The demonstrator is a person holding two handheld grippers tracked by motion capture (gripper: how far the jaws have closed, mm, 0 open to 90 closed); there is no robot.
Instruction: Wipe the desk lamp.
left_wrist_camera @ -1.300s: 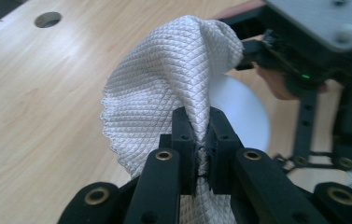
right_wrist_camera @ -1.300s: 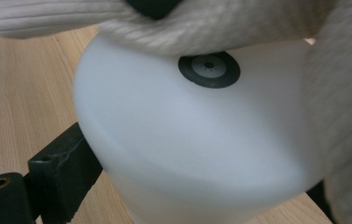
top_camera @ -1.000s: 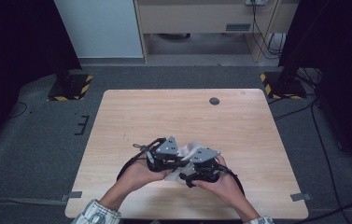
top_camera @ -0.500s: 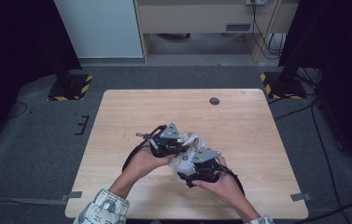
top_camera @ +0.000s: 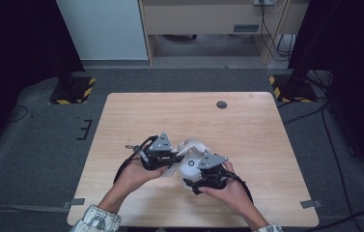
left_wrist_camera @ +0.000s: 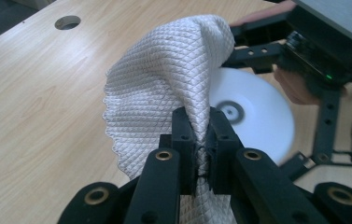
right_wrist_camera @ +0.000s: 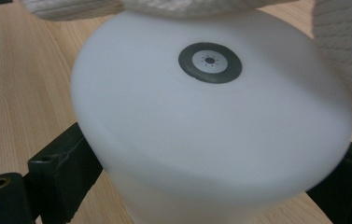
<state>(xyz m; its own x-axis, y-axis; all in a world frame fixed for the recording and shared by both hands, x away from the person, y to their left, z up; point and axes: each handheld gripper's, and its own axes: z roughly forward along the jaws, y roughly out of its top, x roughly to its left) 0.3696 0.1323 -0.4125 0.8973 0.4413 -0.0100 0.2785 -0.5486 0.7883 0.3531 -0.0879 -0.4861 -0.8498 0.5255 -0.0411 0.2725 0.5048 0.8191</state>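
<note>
While the left tongs [left_wrist_camera: 200, 140] are clamped on a bunched fold of the white quilted cloth [left_wrist_camera: 164, 79], wiping looks underway rather than finished: the cloth rises just ahead of them and drapes against the far edge of the white round container [right_wrist_camera: 211, 126]. To their right, the right tongs [top_camera: 200, 178] grip that container by its sides just above the table [top_camera: 266, 145], most of its top uncovered.

Each hand-held gripper, left [top_camera: 169, 157] and right [top_camera: 203, 170], is black, topped by a grey three-cornered plate, and trails a black cable. Brass-ringed screw holes dot the jaw arms. Pale checked sleeves [top_camera: 95, 221] sit at the frame's bottom.
</note>
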